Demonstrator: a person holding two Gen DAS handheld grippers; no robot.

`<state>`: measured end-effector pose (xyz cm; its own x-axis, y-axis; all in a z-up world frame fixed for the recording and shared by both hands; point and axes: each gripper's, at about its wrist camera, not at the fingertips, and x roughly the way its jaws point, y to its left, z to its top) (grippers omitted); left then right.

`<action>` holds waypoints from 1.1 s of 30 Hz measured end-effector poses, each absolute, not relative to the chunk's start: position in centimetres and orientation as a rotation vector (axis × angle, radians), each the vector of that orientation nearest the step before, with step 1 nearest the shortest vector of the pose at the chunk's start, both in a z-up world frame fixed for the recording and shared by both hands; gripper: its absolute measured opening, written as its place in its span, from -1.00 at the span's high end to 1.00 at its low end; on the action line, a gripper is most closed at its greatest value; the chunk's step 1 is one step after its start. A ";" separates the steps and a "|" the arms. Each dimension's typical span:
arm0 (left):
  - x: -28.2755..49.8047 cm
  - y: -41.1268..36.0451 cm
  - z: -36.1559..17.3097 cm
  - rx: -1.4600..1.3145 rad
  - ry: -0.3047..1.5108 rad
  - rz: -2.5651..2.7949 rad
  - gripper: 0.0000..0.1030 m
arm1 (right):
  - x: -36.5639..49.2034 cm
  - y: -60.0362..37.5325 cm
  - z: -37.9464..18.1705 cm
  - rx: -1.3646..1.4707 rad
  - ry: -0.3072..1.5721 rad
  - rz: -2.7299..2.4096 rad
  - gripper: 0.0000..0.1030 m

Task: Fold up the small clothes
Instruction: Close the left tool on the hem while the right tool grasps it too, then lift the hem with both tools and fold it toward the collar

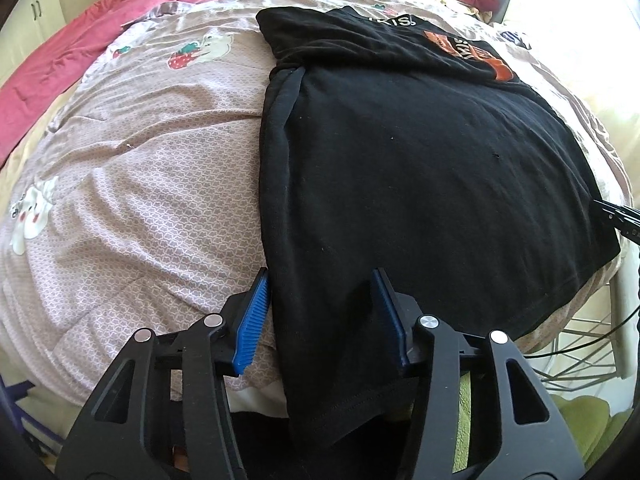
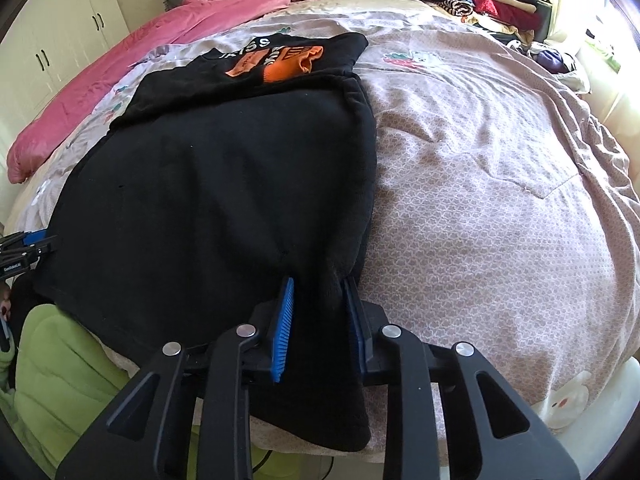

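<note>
Lying flat on the bed (image 2: 500, 200), the black knit shirt (image 1: 420, 184) has its far part folded over, showing an orange print (image 2: 280, 62) and white letters. Its near hem hangs over the bed edge. The left gripper (image 1: 320, 320) straddles the shirt's left hem corner, ribbed blue pads (image 1: 253, 320) apart and not visibly pressing the cloth. The right gripper (image 2: 318, 328) pinches the right hem corner, the fabric bunched into a thick fold between its narrow-set pads. Soft mauve quilt (image 1: 140, 208) with a fine scale pattern and strawberry prints covers the bed; a pink plush blanket (image 2: 120, 68) lies along its far side
</note>
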<state>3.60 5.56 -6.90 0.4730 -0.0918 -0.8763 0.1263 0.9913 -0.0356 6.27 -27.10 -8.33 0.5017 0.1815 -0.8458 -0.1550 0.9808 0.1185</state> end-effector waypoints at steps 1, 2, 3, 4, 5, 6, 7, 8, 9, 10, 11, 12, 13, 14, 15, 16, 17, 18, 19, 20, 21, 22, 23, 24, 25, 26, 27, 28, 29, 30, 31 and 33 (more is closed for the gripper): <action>3.6 5.6 -6.9 0.035 1.070 -0.135 0.21 | 6.3 -27.2 -8.4 0.031 1.027 0.204 0.53; 3.7 5.6 -6.9 0.035 1.070 -0.135 0.27 | 6.4 -27.1 -8.5 0.033 1.028 0.205 0.52; 3.7 5.6 -6.9 0.034 1.069 -0.136 0.34 | 6.5 -27.1 -8.4 0.032 1.028 0.208 0.53; 3.7 5.7 -6.8 0.034 1.067 -0.134 0.39 | 6.5 -27.1 -8.4 0.029 1.027 0.210 0.54; 3.7 5.7 -6.8 0.033 1.065 -0.133 0.49 | 6.5 -27.0 -8.3 0.027 1.025 0.212 0.63; 3.7 5.8 -6.7 0.032 1.062 -0.132 0.62 | 6.5 -27.0 -8.2 0.027 1.021 0.216 0.70; 3.7 5.8 -6.6 0.034 1.059 -0.131 0.68 | 6.4 -27.0 -8.0 0.031 1.015 0.221 0.74; 3.7 5.9 -6.4 0.031 1.055 -0.132 0.75 | 6.4 -27.1 -7.8 0.035 1.008 0.228 0.78; 3.7 6.0 -6.2 0.024 1.048 -0.135 0.83 | 6.3 -27.1 -7.6 0.038 1.003 0.233 0.81; 3.6 6.2 -5.9 0.020 1.039 -0.141 0.87 | 6.2 -27.3 -7.1 0.047 0.990 0.243 0.82; 3.6 6.3 -5.7 0.013 1.032 -0.150 0.93 | 6.1 -27.4 -6.6 0.052 0.977 0.251 0.82; 3.6 6.3 -5.5 0.002 1.027 -0.164 0.93 | 6.0 -27.5 -5.9 0.062 0.954 0.264 0.83; 3.5 6.3 -5.0 0.002 1.016 -0.173 0.93 | 6.0 -27.6 -5.2 0.068 0.936 0.274 0.83; 3.5 6.2 -4.7 0.005 1.008 -0.178 0.94 | 5.9 -27.6 -4.5 0.074 0.914 0.283 0.83; 3.5 6.1 -4.4 0.005 0.998 -0.184 0.94 | 5.9 -27.7 -3.5 0.084 0.884 0.299 0.83; 3.6 6.0 -3.9 0.004 0.987 -0.191 0.94 | 5.9 -27.7 -2.8 0.093 0.862 0.312 0.83; 3.7 6.0 -3.4 0.004 0.975 -0.196 0.94 | 6.0 -27.8 -2.3 0.097 0.847 0.318 0.83; 3.8 5.9 -3.1 0.004 0.967 -0.199 0.94 | 6.2 -27.8 -1.5 0.099 0.822 0.324 0.83; 4.1 5.8 -2.5 0.010 0.955 -0.201 0.94 | 6.3 -27.8 -1.0 0.103 0.806 0.329 0.83; 4.3 5.8 -2.2 0.015 0.946 -0.202 0.94 | 6.4 -27.8 -0.5 0.109 0.789 0.334 0.83; 4.5 5.7 -1.8 0.019 0.937 -0.201 0.94 | 6.6 -27.9 -0.1 0.117 0.771 0.339 0.83; 4.9 5.7 -1.4 0.021 0.926 -0.199 0.94 | 6.8 -28.1 0.5 0.127 0.750 0.344 0.83; 5.3 5.8 -1.0 0.022 0.917 -0.196 0.94 | 7.1 -28.3 0.9 0.137 0.734 0.345 0.83; 5.6 5.8 -0.7 0.024 0.910 -0.194 0.94 | 7.3 -28.4 1.1 0.141 0.723 0.344 0.83; 6.1 5.9 -0.4 0.026 0.902 -0.192 0.94 | 7.7 -28.6 1.5 0.146 0.708 0.344 0.83; 6.6 6.1 -0.1 0.024 0.895 -0.189 0.94 | 8.2 -28.8 1.9 0.149 0.696 0.344 0.83; 7.0 6.2 0.1 0.020 0.889 -0.188 0.94 | 8.6 -28.9 2.1 0.150 0.687 0.344 0.83; 7.6 6.4 0.4 0.018 0.882 -0.183 0.94 | 9.2 -28.9 2.4 0.149 0.677 0.344 0.83; 8.2 6.5 0.6 0.017 0.876 -0.178 0.94 | 9.7 -29.0 2.6 0.147 0.668 0.340 0.83; 8.8 6.6 0.8 0.015 0.870 -0.175 0.94 | 10.4 -29.1 2.9 0.144 0.657 0.334 0.83; 9.5 6.9 1.0 0.010 0.863 -0.168 0.94 | 10.8 -29.2 3.0 0.146 0.650 0.330 0.83; 10.7 7.3 1.4 -0.001 0.854 -0.162 0.94 | 12.0 -29.5 3.3 0.156 0.638 0.322 0.83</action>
